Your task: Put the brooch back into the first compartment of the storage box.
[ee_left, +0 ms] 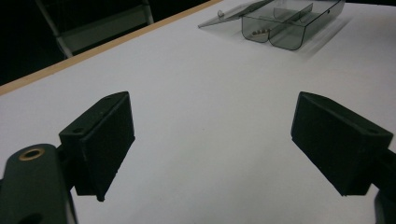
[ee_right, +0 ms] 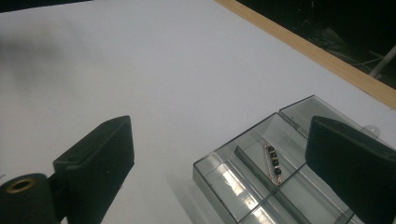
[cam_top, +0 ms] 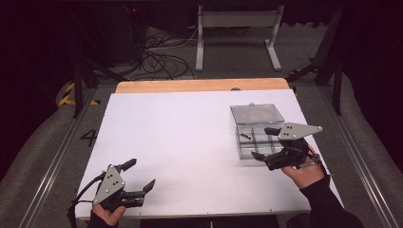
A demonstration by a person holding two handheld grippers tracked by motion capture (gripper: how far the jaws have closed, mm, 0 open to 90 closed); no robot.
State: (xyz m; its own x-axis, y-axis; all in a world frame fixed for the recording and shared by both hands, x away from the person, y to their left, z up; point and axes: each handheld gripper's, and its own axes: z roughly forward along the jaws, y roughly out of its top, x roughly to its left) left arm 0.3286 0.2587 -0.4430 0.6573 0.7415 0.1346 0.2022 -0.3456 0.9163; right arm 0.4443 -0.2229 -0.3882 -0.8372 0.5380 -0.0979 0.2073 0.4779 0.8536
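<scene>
High view: a white-topped counter (cam_top: pixel 190 142) with a pale wooden strip along its far edge fills the middle of the frame. At lower left, the left tongs (cam_top: pixel 139 175) sit low over the counter's near edge, held by a hand (cam_top: pixel 108 214) entering from the bottom; their two black jaws stand well apart with nothing between them. At right of centre lies a clear smoky plastic compartment box (cam_top: pixel 247 142), its hinged lid (cam_top: pixel 256 113) folded open flat toward the top of the frame. A small beaded chain (cam_top: pixel 245 137) lies in the box's upper left compartment. The right tongs (cam_top: pixel 264 143), topped by a grey three-cornered plate, hover at the box's right side, jaws spread wide and empty, one over the box and one at its lower edge.

Right gripper view: the beaded chain (ee_right: pixel 274 162) lies in a compartment at lower right, between the two separated jaws.

Left gripper view: the box (ee_left: pixel 289 28) appears at upper right, well apart from the open jaws.
</scene>
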